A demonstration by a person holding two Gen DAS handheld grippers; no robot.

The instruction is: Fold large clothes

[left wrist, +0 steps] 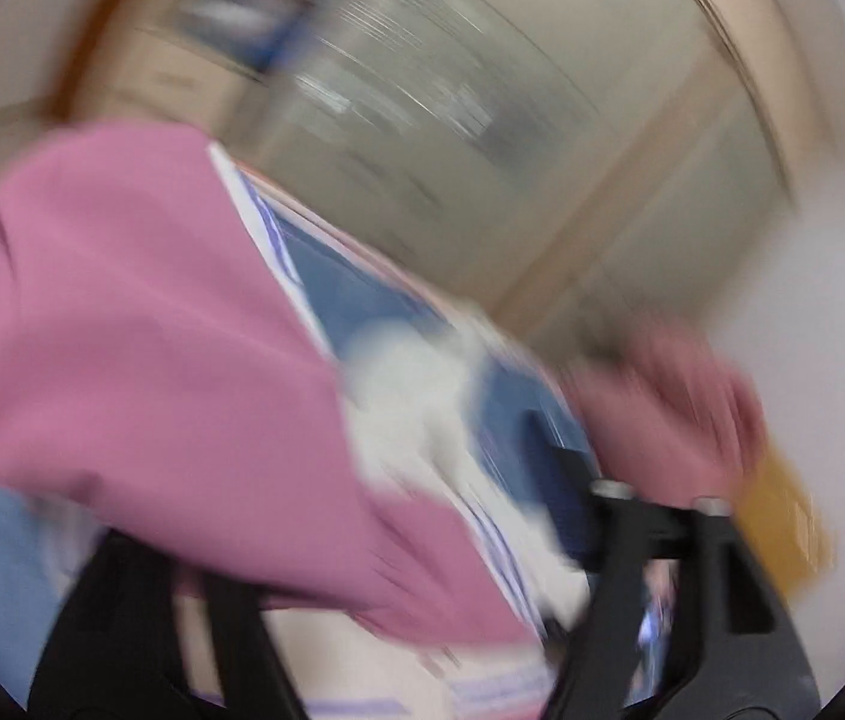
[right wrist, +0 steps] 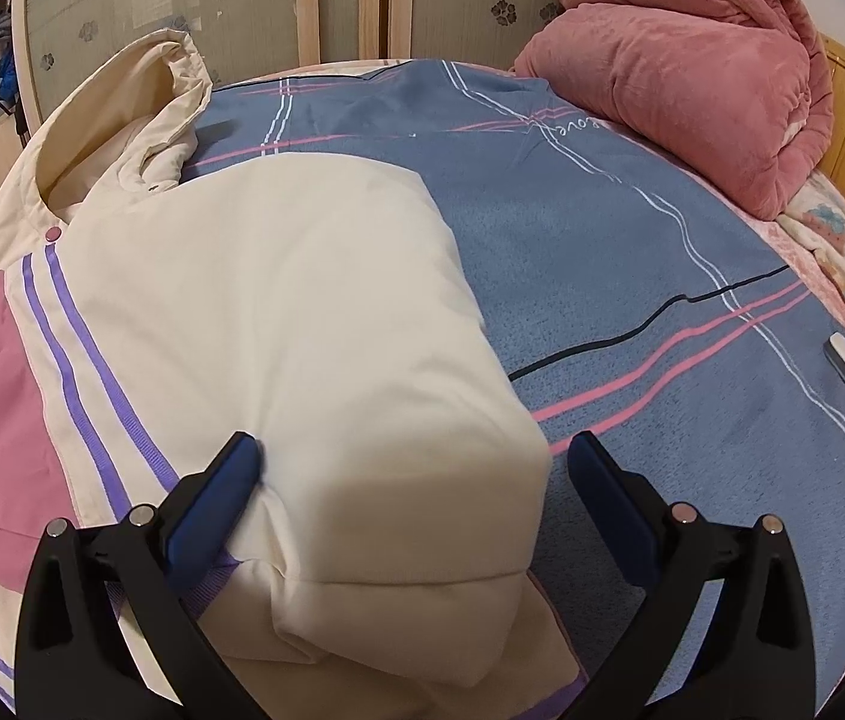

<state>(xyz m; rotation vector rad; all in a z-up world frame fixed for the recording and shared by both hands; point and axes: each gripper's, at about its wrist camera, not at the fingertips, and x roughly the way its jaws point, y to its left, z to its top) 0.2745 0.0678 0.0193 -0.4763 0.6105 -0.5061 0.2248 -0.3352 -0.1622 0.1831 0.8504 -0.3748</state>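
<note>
Cream padded hooded jacket with pink panel and purple stripes (right wrist: 278, 324) lies on the blue striped bedsheet (right wrist: 632, 252), sleeve folded across its body. Right hand-held gripper (right wrist: 413, 450), jaws spread, straddles the sleeve's end. Left hand-held gripper (left wrist: 398, 588): blurred, pink fabric across it, grip unreadable. Rolled pink quilt (right wrist: 680, 78) near the headboard.

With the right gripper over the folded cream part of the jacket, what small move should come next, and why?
Probably lower the right gripper slightly and close it on the cream jacket. Its jaws stand wide open astride the folded sleeve edge, one blue pad touching the cloth, nothing gripped yet. The left wrist view is too blurred to judge the left gripper; pink fabric fills it.
</note>
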